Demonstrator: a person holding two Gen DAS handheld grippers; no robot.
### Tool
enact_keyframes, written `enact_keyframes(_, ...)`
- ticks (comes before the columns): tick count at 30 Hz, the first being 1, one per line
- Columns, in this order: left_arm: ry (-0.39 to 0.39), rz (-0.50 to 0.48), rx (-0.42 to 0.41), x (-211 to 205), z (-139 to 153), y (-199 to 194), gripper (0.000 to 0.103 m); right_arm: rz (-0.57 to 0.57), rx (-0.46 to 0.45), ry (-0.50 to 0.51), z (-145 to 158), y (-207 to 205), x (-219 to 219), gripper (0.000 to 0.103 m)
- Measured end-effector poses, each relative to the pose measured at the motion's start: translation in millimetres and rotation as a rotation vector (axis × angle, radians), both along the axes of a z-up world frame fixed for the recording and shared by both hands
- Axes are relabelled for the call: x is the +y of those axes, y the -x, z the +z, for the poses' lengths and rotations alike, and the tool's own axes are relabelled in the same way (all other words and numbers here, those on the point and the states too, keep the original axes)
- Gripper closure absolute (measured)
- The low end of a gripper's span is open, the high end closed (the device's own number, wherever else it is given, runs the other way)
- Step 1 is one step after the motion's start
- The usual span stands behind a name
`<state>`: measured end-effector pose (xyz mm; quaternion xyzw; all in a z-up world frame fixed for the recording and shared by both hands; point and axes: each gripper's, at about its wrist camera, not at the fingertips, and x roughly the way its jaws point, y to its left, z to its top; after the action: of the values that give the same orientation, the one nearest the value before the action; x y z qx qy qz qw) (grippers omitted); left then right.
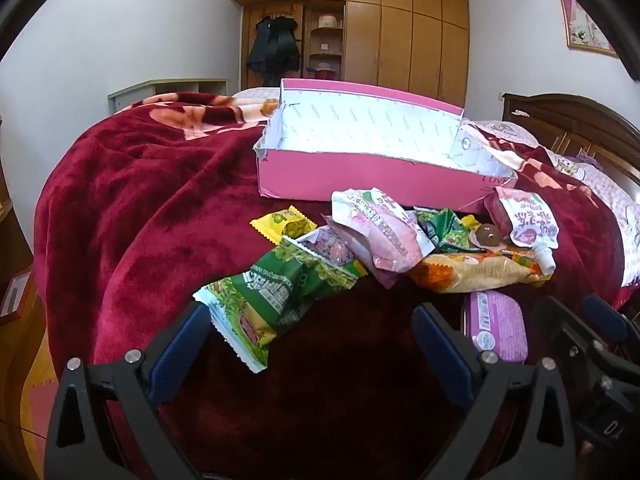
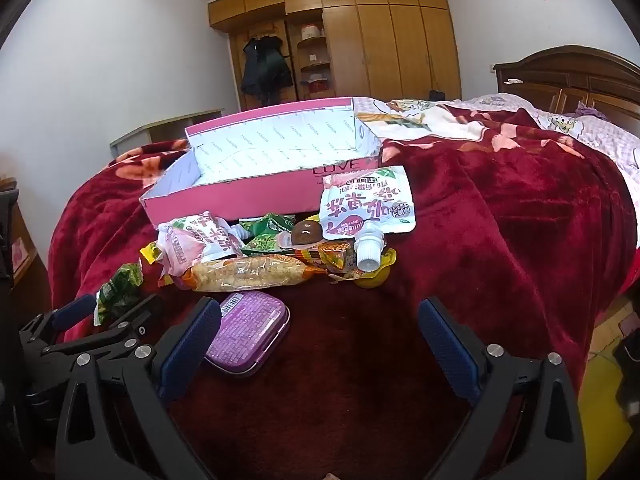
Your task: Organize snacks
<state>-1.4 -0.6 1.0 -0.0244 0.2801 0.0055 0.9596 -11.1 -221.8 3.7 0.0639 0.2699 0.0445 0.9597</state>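
Snacks lie in a loose heap on the red blanket (image 1: 132, 200) of the bed, just in front of the pink box (image 1: 360, 176), which stands open with nothing visible inside. Both claws hover low at the near edge of the heap, tilted down toward it, each spread wide and holding nothing.

Nearest the left claw (image 1: 316, 344) is the long green packet (image 1: 272, 300); it runs slantwise from the claw's left finger up and away to the right, its near end between the fingers. Nearest the right claw (image 2: 320, 340) is the purple tin (image 2: 250, 326), flat on the blanket, touching or just beside that claw's left finger, long axis pointing up toward the heap.

Count, as far as I can make out: one box, one purple tin, two pink-and-white pouches (image 2: 366, 204), one long orange bag (image 2: 248, 274), one brown round sweet (image 2: 306, 234), one yellow packet (image 1: 286, 220), and several green packets, partly buried.
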Motion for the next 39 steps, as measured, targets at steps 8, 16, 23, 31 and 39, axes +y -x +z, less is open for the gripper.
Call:
enact_keyframes(8, -0.009, -0.001, 0.016, 1.0, -2.5, -1.3, 0.000, 0.003, -0.005, 0.001, -0.3, 0.5, -0.2, 0.002)
enact_keyframes(16, -0.010, 0.001, 0.019, -0.8, -2.8, -1.7, 0.000, 0.001, 0.009, 0.001, -1.1, -0.1, -1.8, 0.002)
enact_keyframes(23, -0.011, 0.002, 0.021, -0.2, -2.4, -1.9, 0.000, 0.001, 0.013, 0.000, -1.8, -1.3, -1.6, 0.002)
enact_keyframes(31, -0.011, 0.002, 0.021, -0.3, -2.9, -2.2, 0.000, 0.000, 0.014, 0.000, -3.0, -0.9, -1.5, 0.002)
enact_keyframes(39, -0.009, 0.004, 0.025, 1.1, -4.2, -2.1, 0.000, 0.001, 0.016, -0.001, -3.3, -0.8, -1.6, 0.002)
